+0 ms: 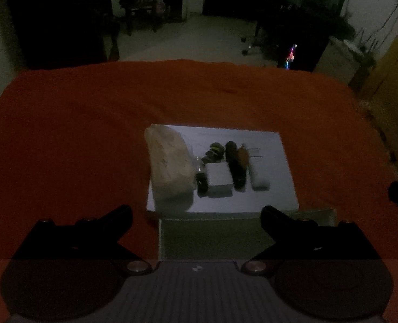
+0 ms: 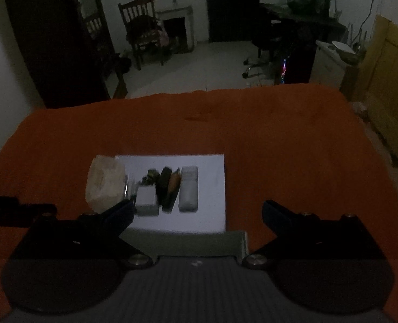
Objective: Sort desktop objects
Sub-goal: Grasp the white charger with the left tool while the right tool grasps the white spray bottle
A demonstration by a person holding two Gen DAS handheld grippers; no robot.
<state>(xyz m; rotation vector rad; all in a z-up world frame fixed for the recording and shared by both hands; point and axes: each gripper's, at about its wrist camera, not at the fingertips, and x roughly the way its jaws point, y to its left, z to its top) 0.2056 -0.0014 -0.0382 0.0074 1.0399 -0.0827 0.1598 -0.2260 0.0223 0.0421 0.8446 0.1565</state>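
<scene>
A white sheet lies on the orange cloth and carries a row of small objects. From the left stand a pale tissue pack, a small dark item, a white box, a black case with a brown piece on it, and a white bar. A dark clump sits behind the box. My left gripper is open, empty, just short of the sheet. My right gripper is open and empty too.
A pale green board lies under the sheet's near edge. The orange cloth covers the whole table. The left gripper's body shows at the right wrist view's left edge. Beyond the far table edge are a chair and a desk.
</scene>
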